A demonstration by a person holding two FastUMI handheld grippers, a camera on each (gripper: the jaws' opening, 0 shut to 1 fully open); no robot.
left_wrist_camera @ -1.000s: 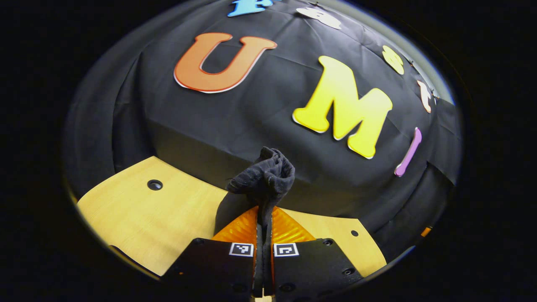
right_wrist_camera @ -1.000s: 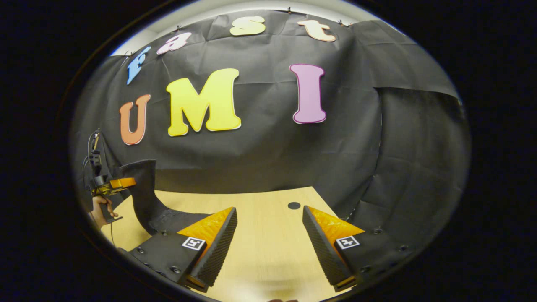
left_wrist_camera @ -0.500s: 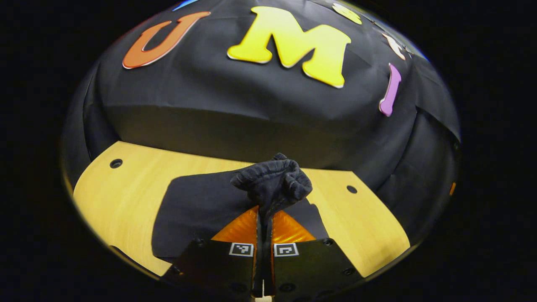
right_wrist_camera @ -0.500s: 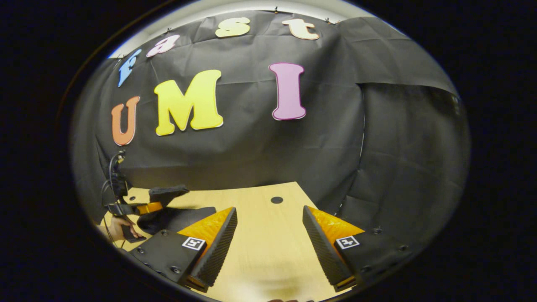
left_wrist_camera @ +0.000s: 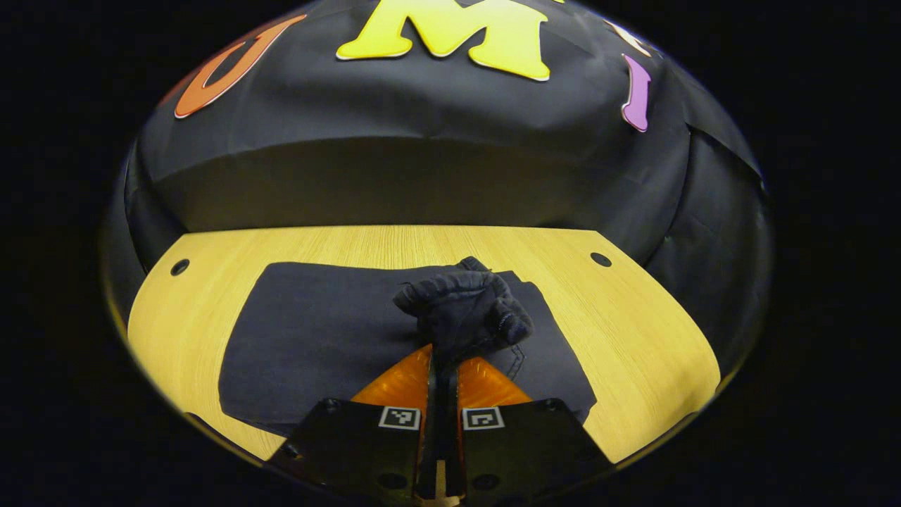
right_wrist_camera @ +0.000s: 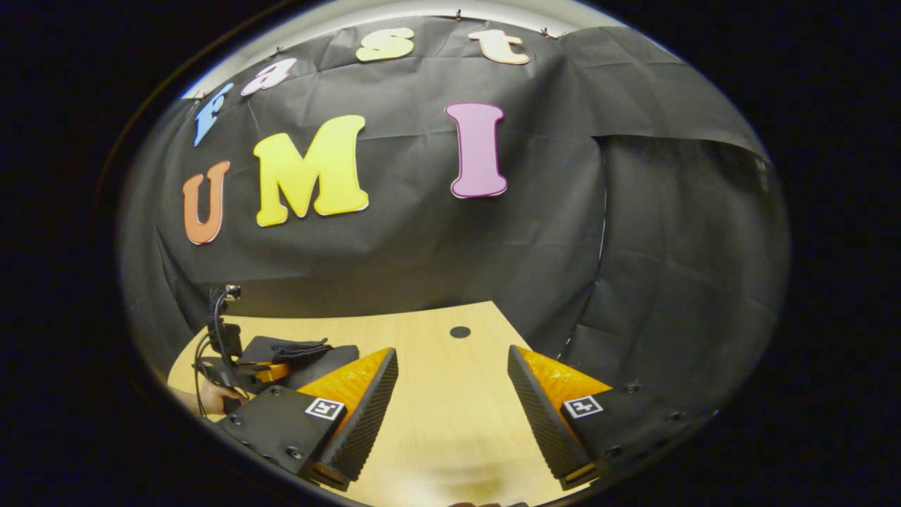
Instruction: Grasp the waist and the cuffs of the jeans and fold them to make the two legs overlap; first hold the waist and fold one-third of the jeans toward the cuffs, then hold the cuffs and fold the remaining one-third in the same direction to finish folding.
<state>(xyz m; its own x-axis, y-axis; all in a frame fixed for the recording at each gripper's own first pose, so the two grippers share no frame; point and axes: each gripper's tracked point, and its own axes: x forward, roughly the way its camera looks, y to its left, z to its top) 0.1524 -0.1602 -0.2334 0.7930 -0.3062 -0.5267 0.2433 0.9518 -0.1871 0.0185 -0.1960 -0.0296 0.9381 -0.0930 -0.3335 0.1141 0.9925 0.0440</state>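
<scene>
The dark jeans (left_wrist_camera: 324, 331) lie folded flat on the wooden table (left_wrist_camera: 633, 331) in the left gripper view. My left gripper (left_wrist_camera: 440, 366) is shut on a bunched end of the jeans (left_wrist_camera: 464, 310), held low over the flat part. Which end of the jeans it is, I cannot tell. In the right gripper view my right gripper (right_wrist_camera: 452, 401) stands open over bare table (right_wrist_camera: 436, 352), nothing between its fingers. Far left in that view, the left gripper (right_wrist_camera: 271, 372) with a hand (right_wrist_camera: 211, 396) holds the jeans (right_wrist_camera: 295, 350) close to the table.
Round holes mark the table's corners (left_wrist_camera: 600, 259) (left_wrist_camera: 179, 267) (right_wrist_camera: 460, 332). Black cloth walls close in behind the table and to the right. Bare wood lies to the right of the jeans.
My left gripper has come down with the bunched end of the jeans, from raised high to just over the flat jeans. The right gripper has stayed open, almost still.
</scene>
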